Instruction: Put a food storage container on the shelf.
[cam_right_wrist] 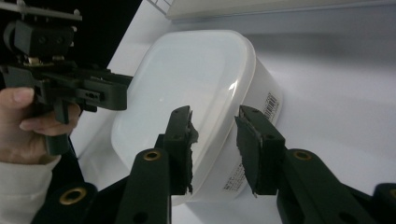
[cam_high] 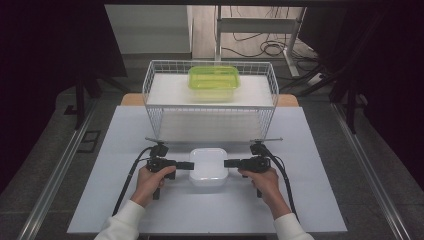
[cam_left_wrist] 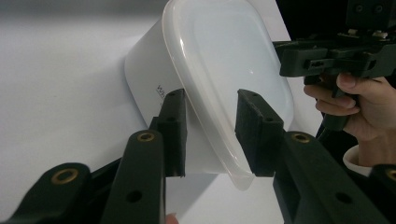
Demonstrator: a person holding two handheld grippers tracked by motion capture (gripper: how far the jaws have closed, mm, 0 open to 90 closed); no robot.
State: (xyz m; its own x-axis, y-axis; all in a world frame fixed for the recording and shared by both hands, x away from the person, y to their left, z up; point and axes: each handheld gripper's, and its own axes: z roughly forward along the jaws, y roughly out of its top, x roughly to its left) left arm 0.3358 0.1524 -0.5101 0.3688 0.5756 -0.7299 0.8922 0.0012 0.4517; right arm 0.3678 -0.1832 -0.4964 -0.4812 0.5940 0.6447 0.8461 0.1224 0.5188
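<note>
Gripping: left gripper (cam_high: 188, 165) and right gripper (cam_high: 229, 163) flank the white lidded container (cam_high: 208, 167), fingers spread astride its lid rim, not pinching.
Place: near-centre counter (cam_high: 100, 190).
Risk: uneven squeezes could tilt it or pop the lid.

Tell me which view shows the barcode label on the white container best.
The right gripper view: the white container turns its side wall to the camera, with the barcode label in plain sight. The left gripper view shows some print on the opposite wall, partly behind a jaw. The high view shows the lid.
</note>
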